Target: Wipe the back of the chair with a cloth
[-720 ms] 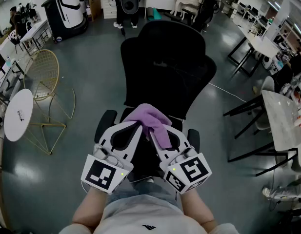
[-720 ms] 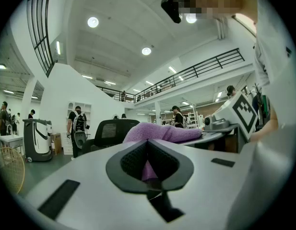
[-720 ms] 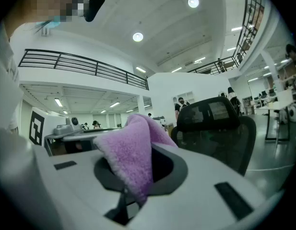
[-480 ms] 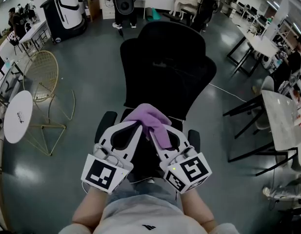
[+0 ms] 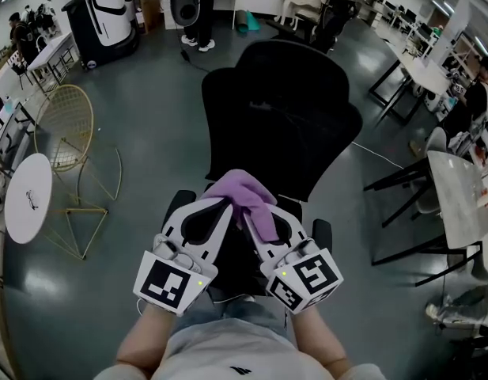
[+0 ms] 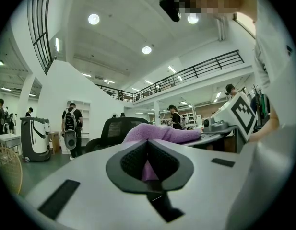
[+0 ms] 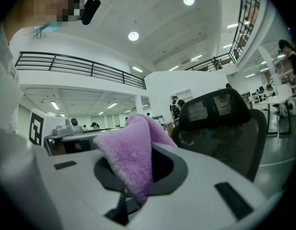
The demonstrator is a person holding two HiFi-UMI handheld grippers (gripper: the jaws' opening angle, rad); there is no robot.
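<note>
Delta vs earlier head view: chair back (image 5: 283, 109) slightly further right and lower in frame; same pose on both grippers and cloth.
Right gripper (image 5: 255, 216) clamped on purple cloth (image 5: 247, 190), fold sticking up out of pads.
Left gripper (image 5: 225, 205) pressed together just beside it, tips touching cloth edge; cannot tell if pinching it.
Cloth near lower edge of chair back, above seat.
</note>
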